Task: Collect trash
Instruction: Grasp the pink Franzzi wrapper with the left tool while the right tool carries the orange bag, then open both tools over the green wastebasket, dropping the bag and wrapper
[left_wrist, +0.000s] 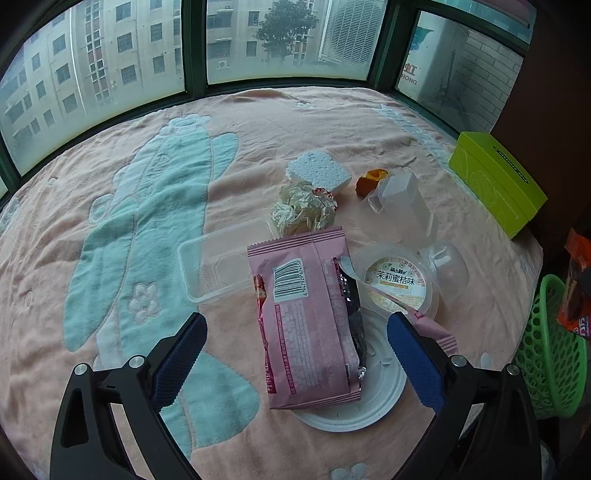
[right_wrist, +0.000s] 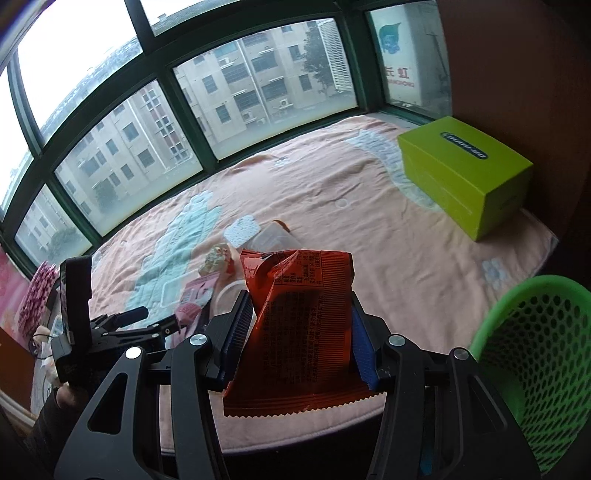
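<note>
My right gripper (right_wrist: 299, 306) is shut on a crumpled orange snack wrapper (right_wrist: 299, 332), held above the bed's edge, left of the green mesh basket (right_wrist: 535, 362). My left gripper (left_wrist: 295, 332) is open above the trash pile, its blue pads either side of a pink snack wrapper (left_wrist: 310, 325) and not pressing it. The pink wrapper lies on a white plastic lid (left_wrist: 351, 410). Around it lie a clear tray (left_wrist: 210, 266), a foil ball (left_wrist: 303, 212), a white foam block (left_wrist: 319, 171), an orange peel (left_wrist: 371, 179), a jelly cup (left_wrist: 397, 282) and clear cups (left_wrist: 400, 206).
A pink and teal blanket (left_wrist: 129, 221) covers the surface below a wide window. A lime-green box (right_wrist: 465, 173) stands at the back right. The basket (left_wrist: 550, 354) stands off the blanket's right edge. A person's hand (right_wrist: 62, 398) holds the left gripper (right_wrist: 147, 321).
</note>
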